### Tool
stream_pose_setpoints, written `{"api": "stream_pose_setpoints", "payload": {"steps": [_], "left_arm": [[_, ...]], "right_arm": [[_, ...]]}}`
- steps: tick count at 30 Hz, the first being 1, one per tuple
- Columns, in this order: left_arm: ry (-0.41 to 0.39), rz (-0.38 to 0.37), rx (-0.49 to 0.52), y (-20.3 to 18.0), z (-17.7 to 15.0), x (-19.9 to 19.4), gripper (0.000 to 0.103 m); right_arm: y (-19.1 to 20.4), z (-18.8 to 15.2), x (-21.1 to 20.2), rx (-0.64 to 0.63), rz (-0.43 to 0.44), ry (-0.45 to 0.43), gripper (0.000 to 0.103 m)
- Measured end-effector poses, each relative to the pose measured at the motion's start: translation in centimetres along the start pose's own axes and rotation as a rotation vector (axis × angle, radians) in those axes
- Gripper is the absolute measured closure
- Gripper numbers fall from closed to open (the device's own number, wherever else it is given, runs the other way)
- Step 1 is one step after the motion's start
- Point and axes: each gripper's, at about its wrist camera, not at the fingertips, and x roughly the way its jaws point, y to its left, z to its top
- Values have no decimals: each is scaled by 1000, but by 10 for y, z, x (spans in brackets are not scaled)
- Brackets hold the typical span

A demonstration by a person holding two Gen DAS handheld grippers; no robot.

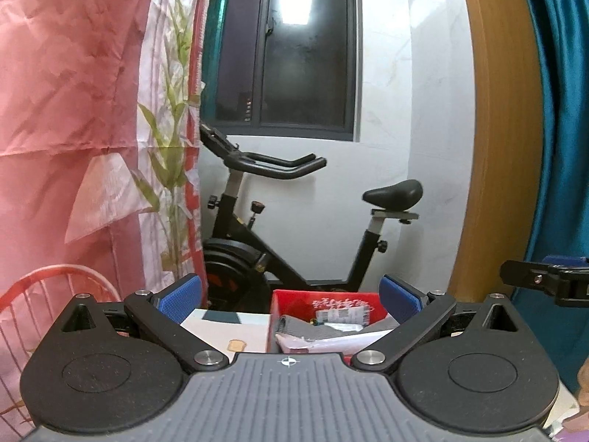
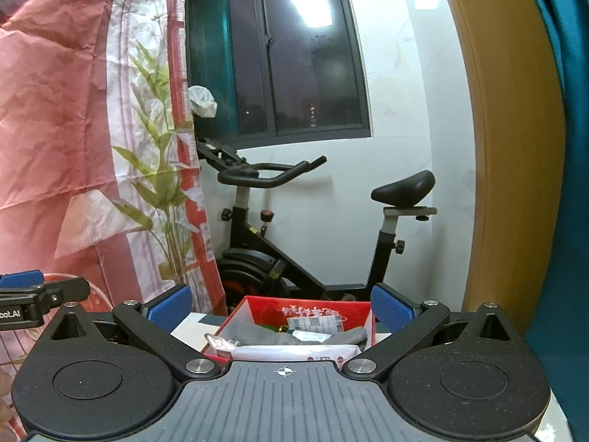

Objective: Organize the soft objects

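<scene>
Before an exercise bike [image 1: 294,228], a red box [image 2: 294,316] holds crumpled grey cloth [image 2: 265,335]; both tongs [image 1: 291,294] [image 2: 281,304] gape apart.

A box [image 2: 305,309] of packets sits before the exercise bike [image 2: 294,228], with a curtain [image 2: 73,129] to its left.

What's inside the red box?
The red box holds a grey cloth, some white printed packets and a white packet in front. Whatever lies beneath them is covered, and the gripper body hides the box's near edge.
</scene>
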Motion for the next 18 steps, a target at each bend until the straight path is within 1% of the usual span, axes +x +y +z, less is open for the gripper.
{"api": "stream_pose_setpoints", "payload": {"steps": [3, 9, 18], "left_arm": [[6, 28, 15, -2, 0, -1, 0], [10, 21, 4, 3, 2, -2, 0], [20, 3, 2, 1, 0, -2, 0]], "right_arm": [[-1, -1, -3, 4, -5, -4, 0], [-2, 0, -7, 3, -3, -17, 0], [-1, -3, -8, 7, -5, -6, 0]]}}
